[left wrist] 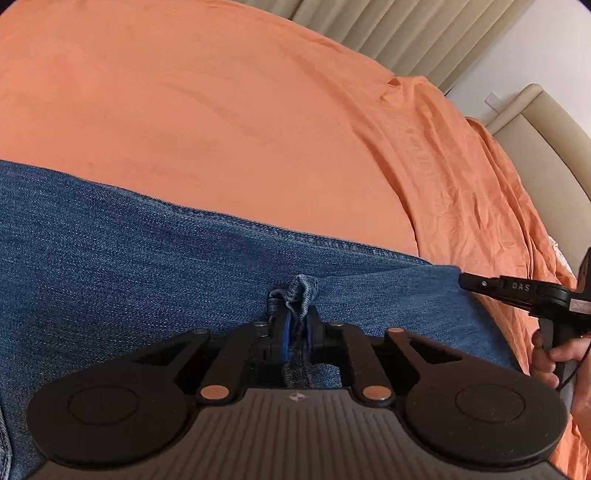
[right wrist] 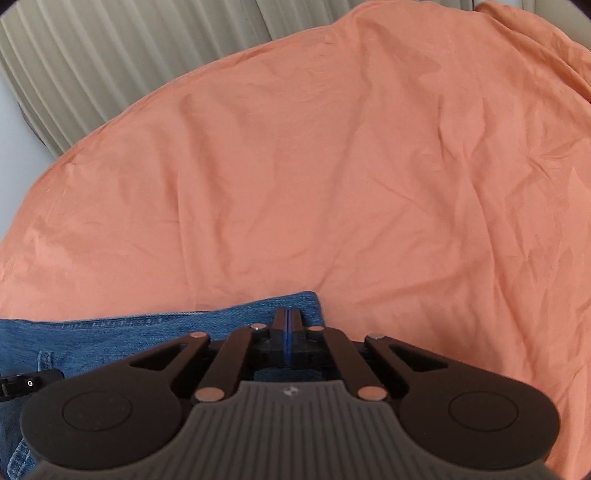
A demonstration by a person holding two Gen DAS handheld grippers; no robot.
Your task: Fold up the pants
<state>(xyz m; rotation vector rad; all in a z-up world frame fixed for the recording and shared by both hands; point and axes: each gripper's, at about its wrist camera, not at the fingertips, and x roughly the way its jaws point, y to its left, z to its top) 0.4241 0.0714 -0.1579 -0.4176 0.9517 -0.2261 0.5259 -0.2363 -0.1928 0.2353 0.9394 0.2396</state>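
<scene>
On a smooth orange sheet [left wrist: 229, 122], coarse blue denim pants [left wrist: 110, 251] — left gripper [left wrist: 295, 325] pinching a denim bunch, right gripper [right wrist: 287, 325] closed, empty, near the hem corner.

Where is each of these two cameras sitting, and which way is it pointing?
Left wrist view: sits on the left gripper, looks down along its fingers at jeans on the orange sheet; denim is pinched between its pads, and a hand holds the right gripper.
Right wrist view: sits on the right gripper, shut, over the jeans' corner.
Both share jeans, sheet and pleated curtain.
</scene>
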